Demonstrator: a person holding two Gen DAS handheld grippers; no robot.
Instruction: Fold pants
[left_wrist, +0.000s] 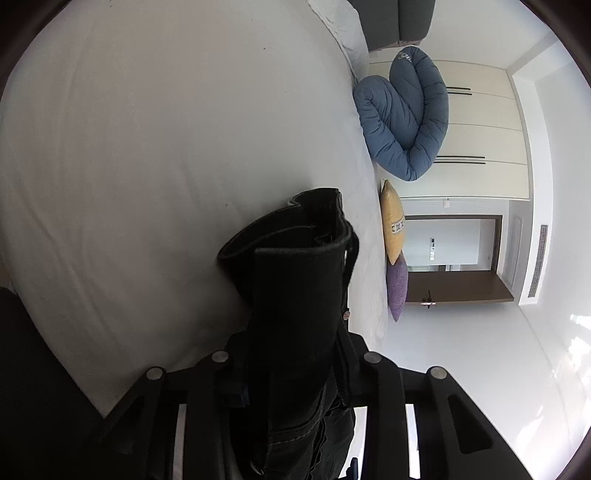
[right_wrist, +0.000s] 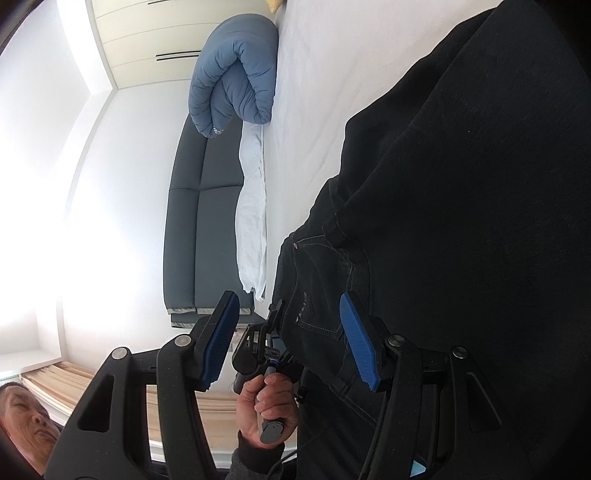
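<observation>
On the white bed (left_wrist: 147, 166), left claw (left_wrist: 295, 369) clamps black pants (left_wrist: 295, 295); right claw (right_wrist: 288, 343) gapes near blue duvet (right_wrist: 236, 74).

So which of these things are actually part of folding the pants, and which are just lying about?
Part of the job:
- black pants
- left gripper, clamped on the waistband
- right gripper, open
- white bed

Just lying about:
- blue duvet
- yellow cushion
- purple cushion
- grey sofa
</observation>
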